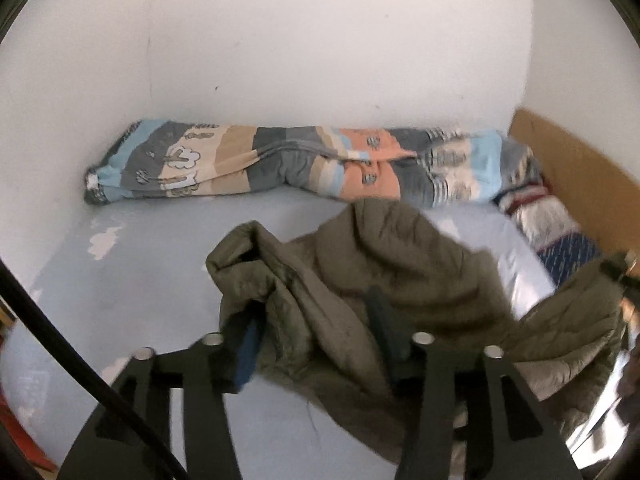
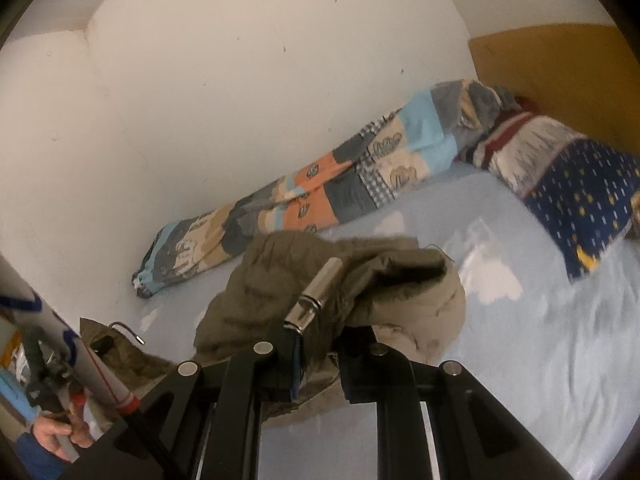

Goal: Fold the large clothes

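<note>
An olive-green padded jacket (image 1: 372, 276) hangs bunched over a light blue bed sheet (image 1: 132, 280). My left gripper (image 1: 316, 340) is shut on a fold of the jacket, which drapes between and over its fingers. In the right wrist view the same jacket (image 2: 280, 280) is bunched up, and my right gripper (image 2: 320, 344) is shut on another part of it, lifting it above the sheet (image 2: 520, 352). A metal cylinder (image 2: 318, 294) sticks up from the right gripper's left finger.
A rolled patchwork quilt (image 1: 288, 164) lies along the white wall (image 1: 300, 40). A pillow in navy, white and red (image 2: 560, 176) lies at the bed's right end by a brown headboard (image 2: 560, 72). The person's hand (image 2: 52, 436) shows at the lower left.
</note>
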Motion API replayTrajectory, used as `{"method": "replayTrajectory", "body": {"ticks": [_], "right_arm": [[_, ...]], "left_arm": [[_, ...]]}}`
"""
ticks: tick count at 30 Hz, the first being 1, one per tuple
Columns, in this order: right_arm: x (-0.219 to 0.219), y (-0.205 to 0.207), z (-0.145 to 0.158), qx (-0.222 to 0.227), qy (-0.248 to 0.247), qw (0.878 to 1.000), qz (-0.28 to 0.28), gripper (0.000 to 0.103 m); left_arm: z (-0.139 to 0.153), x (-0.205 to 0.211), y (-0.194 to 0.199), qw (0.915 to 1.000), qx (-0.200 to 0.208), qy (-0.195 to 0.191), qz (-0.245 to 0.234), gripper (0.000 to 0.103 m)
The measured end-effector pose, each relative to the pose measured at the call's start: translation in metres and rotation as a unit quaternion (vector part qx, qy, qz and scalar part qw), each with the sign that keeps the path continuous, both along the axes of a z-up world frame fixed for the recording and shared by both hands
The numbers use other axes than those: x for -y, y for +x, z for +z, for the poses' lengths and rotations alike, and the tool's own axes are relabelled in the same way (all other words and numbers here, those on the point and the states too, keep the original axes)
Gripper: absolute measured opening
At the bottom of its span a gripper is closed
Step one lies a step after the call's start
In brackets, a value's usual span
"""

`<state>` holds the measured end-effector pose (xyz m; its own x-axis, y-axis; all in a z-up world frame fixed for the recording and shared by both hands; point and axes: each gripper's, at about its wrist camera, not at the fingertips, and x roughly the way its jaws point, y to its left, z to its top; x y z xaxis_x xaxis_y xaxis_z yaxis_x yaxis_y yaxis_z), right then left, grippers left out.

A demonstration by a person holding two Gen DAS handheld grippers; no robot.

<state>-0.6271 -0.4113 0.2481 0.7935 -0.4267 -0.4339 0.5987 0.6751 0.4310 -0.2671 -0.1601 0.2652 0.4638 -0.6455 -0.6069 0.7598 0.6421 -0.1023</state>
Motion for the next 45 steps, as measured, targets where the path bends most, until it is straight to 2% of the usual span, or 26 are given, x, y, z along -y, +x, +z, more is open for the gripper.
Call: {"method": "replayTrajectory", "body": {"ticks": [3, 6, 9, 14, 18, 21, 25, 29, 31, 34, 36, 37, 39, 42, 45], "right_arm": [[0.035, 0.032, 0.014, -0.015, -0.013, 1.000, -0.009, 0.015], [0.076, 0.067, 0.019, -0.027, -0.012, 0.999, -0.015, 0.015], [0.116, 0.106, 0.017, -0.037, -0.001, 0.999, -0.020, 0.015], [0.175, 0.165, -0.002, -0.064, 0.006, 0.997, -0.042, 0.015], [0.216, 0.193, -0.026, -0.086, 0.019, 0.994, -0.067, 0.015], [0.244, 0.206, -0.042, -0.099, 0.028, 0.991, -0.086, 0.015], [0.271, 0.223, -0.064, -0.112, 0.046, 0.989, -0.090, 0.015], [0.283, 0.239, -0.084, -0.125, 0.058, 0.986, -0.088, 0.016], [0.287, 0.244, -0.092, -0.129, 0.066, 0.986, -0.087, 0.016], [0.293, 0.242, -0.102, -0.115, 0.091, 0.986, -0.081, 0.028], [0.296, 0.234, -0.105, -0.094, 0.107, 0.987, -0.070, 0.041], [0.295, 0.229, -0.103, -0.085, 0.111, 0.988, -0.068, 0.044], [0.291, 0.213, -0.093, -0.065, 0.103, 0.990, -0.065, 0.054], [0.275, 0.186, -0.076, -0.042, 0.087, 0.994, -0.045, 0.056], [0.244, 0.173, -0.073, -0.076, 0.057, 0.995, -0.004, 0.056]], "left_arm": [[0.015, 0.025, 0.041, 0.9996, -0.016, -0.017, 0.013, 0.070], [0.022, 0.053, 0.070, 0.9994, 0.021, -0.004, 0.028, 0.077], [0.027, 0.079, 0.099, 0.9972, 0.053, 0.010, 0.051, 0.077], [0.037, 0.092, 0.161, 0.9934, 0.041, -0.024, 0.104, 0.077], [0.032, 0.097, 0.175, 0.9925, 0.056, -0.019, 0.107, 0.077], [0.014, 0.109, 0.167, 0.9943, 0.070, -0.007, 0.080, 0.077], [-0.038, 0.142, 0.143, 0.9989, 0.035, 0.032, 0.000, 0.077], [-0.101, 0.183, 0.129, 0.9957, -0.001, 0.084, -0.041, 0.077], [-0.125, 0.197, 0.134, 0.9941, -0.013, 0.103, -0.030, 0.077], [-0.152, 0.216, 0.148, 0.9913, -0.033, 0.126, -0.022, 0.077], [-0.159, 0.223, 0.156, 0.9909, -0.033, 0.130, -0.011, 0.077], [-0.160, 0.226, 0.161, 0.9907, -0.034, 0.132, -0.006, 0.077], [-0.162, 0.232, 0.169, 0.9901, -0.040, 0.135, 0.004, 0.080], [-0.170, 0.238, 0.174, 0.9892, -0.044, 0.139, 0.015, 0.081], [-0.174, 0.242, 0.172, 0.9888, -0.034, 0.144, 0.017, 0.082]]}}
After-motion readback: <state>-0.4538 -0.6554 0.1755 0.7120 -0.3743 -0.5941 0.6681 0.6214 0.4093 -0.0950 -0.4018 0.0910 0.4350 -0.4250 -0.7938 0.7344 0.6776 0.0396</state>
